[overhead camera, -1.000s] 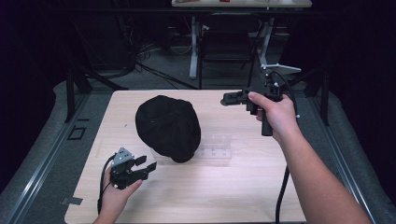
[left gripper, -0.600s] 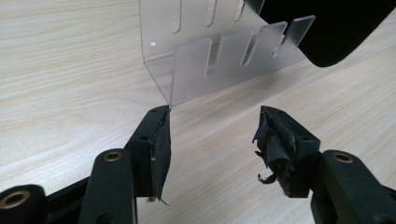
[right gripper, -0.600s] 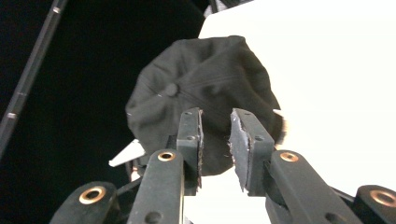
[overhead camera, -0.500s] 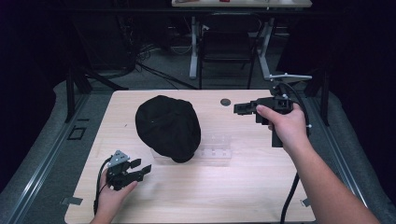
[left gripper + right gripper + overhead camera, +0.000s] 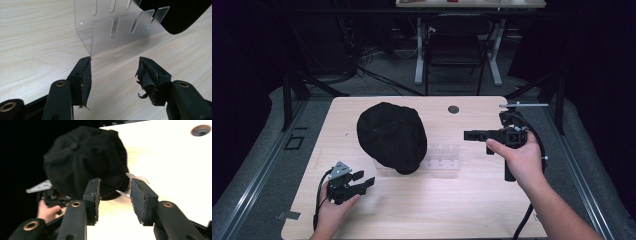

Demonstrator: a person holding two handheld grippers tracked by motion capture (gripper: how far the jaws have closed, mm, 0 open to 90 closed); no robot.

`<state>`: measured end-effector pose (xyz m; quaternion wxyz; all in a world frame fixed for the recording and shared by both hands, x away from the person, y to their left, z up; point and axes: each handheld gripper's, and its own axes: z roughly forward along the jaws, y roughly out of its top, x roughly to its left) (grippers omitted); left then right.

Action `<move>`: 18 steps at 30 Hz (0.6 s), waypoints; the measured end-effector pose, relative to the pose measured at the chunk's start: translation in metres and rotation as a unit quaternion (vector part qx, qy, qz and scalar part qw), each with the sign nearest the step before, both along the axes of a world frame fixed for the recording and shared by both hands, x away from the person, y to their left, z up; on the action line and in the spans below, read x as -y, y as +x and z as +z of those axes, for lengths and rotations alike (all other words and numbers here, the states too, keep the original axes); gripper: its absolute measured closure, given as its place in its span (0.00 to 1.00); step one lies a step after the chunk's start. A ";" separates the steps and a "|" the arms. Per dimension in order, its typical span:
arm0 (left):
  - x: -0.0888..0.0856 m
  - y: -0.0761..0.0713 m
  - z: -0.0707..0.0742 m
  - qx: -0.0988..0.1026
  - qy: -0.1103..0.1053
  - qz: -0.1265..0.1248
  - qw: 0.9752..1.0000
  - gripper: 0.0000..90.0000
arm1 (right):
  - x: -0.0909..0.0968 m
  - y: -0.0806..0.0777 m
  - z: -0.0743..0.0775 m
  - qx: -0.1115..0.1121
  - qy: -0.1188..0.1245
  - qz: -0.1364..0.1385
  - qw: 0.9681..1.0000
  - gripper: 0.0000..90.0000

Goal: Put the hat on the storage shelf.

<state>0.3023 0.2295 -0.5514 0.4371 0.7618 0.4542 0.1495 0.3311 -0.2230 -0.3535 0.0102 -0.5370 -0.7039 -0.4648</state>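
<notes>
A black cap [image 5: 392, 136] rests on a clear plastic stand [image 5: 441, 158] near the table's middle. In the left gripper view the clear plastic stand [image 5: 117, 27] with its slotted prongs rises just ahead, and the black cap [image 5: 180, 15] hangs over its right end. My left gripper [image 5: 363, 180] sits low at the front left, open and empty; its pads [image 5: 85, 75] are well apart. My right gripper [image 5: 468, 135] hovers right of the cap, pointing left at it, open and empty. The right gripper view looks past its fingers [image 5: 141, 200] at the black cap [image 5: 85, 157].
The wooden table [image 5: 452, 210] has a round cable hole [image 5: 453, 109] at the back. Black frame legs and a second table's legs stand on the grey floor behind. Cables trail from both grippers.
My right gripper has come down and toward the front, from the back right to beside the cap, and now points left. My left gripper has drifted slightly toward the front edge.
</notes>
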 end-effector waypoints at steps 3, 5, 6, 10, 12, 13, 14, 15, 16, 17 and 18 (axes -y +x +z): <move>0.001 0.000 0.000 -0.002 0.000 -0.001 1.000 0.50 | 0.002 -0.002 -0.007 -0.001 -0.003 -0.004 1.000 0.62; 0.001 0.000 -0.001 -0.001 0.000 -0.001 1.000 0.50 | 0.004 -0.004 -0.014 0.002 -0.011 -0.011 1.000 0.60; 0.001 0.000 -0.001 -0.002 0.001 -0.002 1.000 0.50 | 0.005 -0.004 -0.017 0.000 -0.016 -0.013 1.000 0.60; 0.001 0.000 -0.001 -0.002 0.002 -0.001 1.000 0.50 | 0.009 -0.008 -0.030 -0.002 -0.029 -0.020 0.999 0.58; 0.001 0.000 -0.001 -0.002 0.004 -0.002 1.000 0.50 | 0.010 -0.012 -0.035 0.014 -0.036 -0.023 0.999 0.58; 0.001 0.000 -0.001 -0.001 0.004 -0.002 1.000 0.50 | 0.010 -0.013 -0.038 0.014 -0.038 -0.022 0.999 0.58; 0.002 0.000 -0.002 0.001 0.004 -0.001 1.000 0.50 | 0.011 -0.015 -0.042 0.011 -0.042 -0.021 0.999 0.58; 0.002 0.000 -0.001 -0.002 0.006 -0.003 1.000 0.50 | 0.011 -0.016 -0.045 0.014 -0.048 -0.023 0.998 0.57; 0.002 0.000 -0.002 0.000 0.005 -0.001 1.000 0.50 | 0.012 -0.018 -0.049 0.019 -0.045 -0.025 0.998 0.57; 0.002 -0.001 -0.002 0.000 0.007 -0.002 1.000 0.50 | 0.013 -0.019 -0.053 0.017 -0.044 -0.028 0.999 0.57; 0.002 -0.001 -0.001 0.001 0.009 -0.003 1.000 0.50 | 0.014 -0.020 -0.057 0.018 -0.047 -0.031 0.998 0.57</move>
